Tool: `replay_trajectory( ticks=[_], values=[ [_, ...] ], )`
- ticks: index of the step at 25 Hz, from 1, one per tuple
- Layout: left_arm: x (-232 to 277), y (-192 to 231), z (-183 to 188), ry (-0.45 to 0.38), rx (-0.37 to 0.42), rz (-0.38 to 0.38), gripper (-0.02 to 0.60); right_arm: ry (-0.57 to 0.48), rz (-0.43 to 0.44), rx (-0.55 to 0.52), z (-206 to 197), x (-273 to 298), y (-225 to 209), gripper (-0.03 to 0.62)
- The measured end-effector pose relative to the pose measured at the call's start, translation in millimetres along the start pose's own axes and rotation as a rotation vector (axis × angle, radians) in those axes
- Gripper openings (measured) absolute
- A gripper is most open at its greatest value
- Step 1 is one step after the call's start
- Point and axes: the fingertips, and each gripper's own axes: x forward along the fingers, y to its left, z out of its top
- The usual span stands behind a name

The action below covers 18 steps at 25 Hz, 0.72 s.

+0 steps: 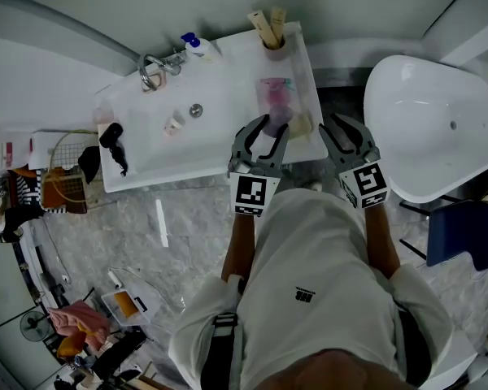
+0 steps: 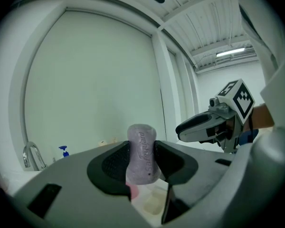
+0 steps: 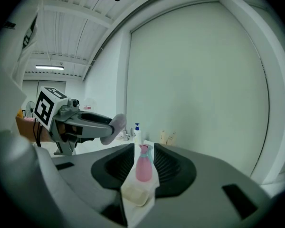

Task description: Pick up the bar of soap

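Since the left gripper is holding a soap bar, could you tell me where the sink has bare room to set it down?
The basin is bare between the drain and the front rim, room for the soap bar. The right ledge is crowded: pink bottle, pale soap, brush cup.

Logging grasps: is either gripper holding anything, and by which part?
Left gripper clamps the soap bar by its sides, one end protruding; right gripper holds nothing.

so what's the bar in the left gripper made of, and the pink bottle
The bar of soap: matte greyish-purple, lettering pressed in, rounded edges, so likely solid soap. The pink bottle: smooth, evenly coloured shell, probably plastic.
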Motion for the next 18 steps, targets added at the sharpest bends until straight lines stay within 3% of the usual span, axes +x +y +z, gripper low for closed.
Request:
replay_trajectory(
  ticks=[18],
  values=[
    [-27,-14,21,-0.015,0.019,0.056,0.184,-0.058,0.051,-0.002,19,-17,13,0.143]
  ],
)
